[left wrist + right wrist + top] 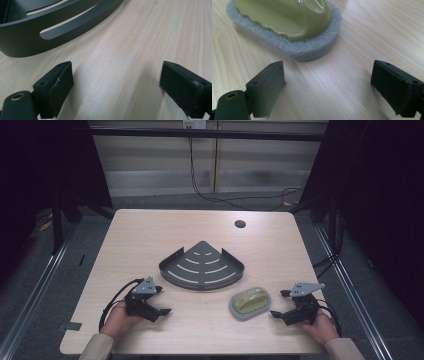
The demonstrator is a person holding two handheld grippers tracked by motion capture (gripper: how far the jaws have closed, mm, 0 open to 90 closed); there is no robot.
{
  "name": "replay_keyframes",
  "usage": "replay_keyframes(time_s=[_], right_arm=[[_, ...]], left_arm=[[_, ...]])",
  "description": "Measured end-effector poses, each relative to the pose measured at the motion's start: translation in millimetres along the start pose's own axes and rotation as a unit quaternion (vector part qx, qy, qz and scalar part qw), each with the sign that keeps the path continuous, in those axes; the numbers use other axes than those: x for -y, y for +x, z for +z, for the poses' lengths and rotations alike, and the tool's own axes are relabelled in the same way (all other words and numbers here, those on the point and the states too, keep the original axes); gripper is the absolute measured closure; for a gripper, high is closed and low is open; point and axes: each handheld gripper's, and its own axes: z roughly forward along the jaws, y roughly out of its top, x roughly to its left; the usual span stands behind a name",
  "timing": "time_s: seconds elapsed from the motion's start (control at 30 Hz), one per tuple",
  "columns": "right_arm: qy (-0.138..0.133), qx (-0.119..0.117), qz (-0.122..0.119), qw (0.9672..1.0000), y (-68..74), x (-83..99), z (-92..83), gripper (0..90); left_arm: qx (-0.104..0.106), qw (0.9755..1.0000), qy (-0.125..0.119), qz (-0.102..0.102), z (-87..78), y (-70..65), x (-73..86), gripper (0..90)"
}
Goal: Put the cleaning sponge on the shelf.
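Observation:
A dark grey corner shelf [202,267] with curved slots lies at the table's middle. To its lower right rests a scrubber [250,302], an olive-green handle on a grey foam pad. My left gripper [163,301] rests on the table at the front left, open and empty, its jaws pointing right. In the left gripper view the shelf's curved wall [50,25] lies just ahead of the left gripper [116,72]. My right gripper [279,303] stands open and empty at the front right, pointing left at the scrubber. In the right gripper view the scrubber [287,20] lies close ahead of the right gripper [327,72].
The light wooden table [150,235] has a round cable hole [240,224] near its back right. Black cables [240,197] run over the floor behind it. Metal rails [35,285] flank the table on both sides.

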Motion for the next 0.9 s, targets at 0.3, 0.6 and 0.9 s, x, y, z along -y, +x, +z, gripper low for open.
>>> replay_keyframes(time_s=[0.3,0.6,0.9], right_arm=[[0.055,-0.004,-0.002,0.9985,-0.2,-13.8,0.6,13.8],[0.134,-0.021,-0.045,0.9897,0.2,-36.3,-4.2,22.7],[0.199,-0.042,-0.088,0.9751,3.0,-67.9,-8.7,26.2]], left_arm=[[0.000,1.0000,0.000,0.000,0.0,0.0,0.0,11.3],[-0.001,1.0000,0.000,-0.002,0.0,0.0,0.0,11.3],[-0.001,1.0000,-0.001,-0.002,0.0,0.2,0.0,11.3]])
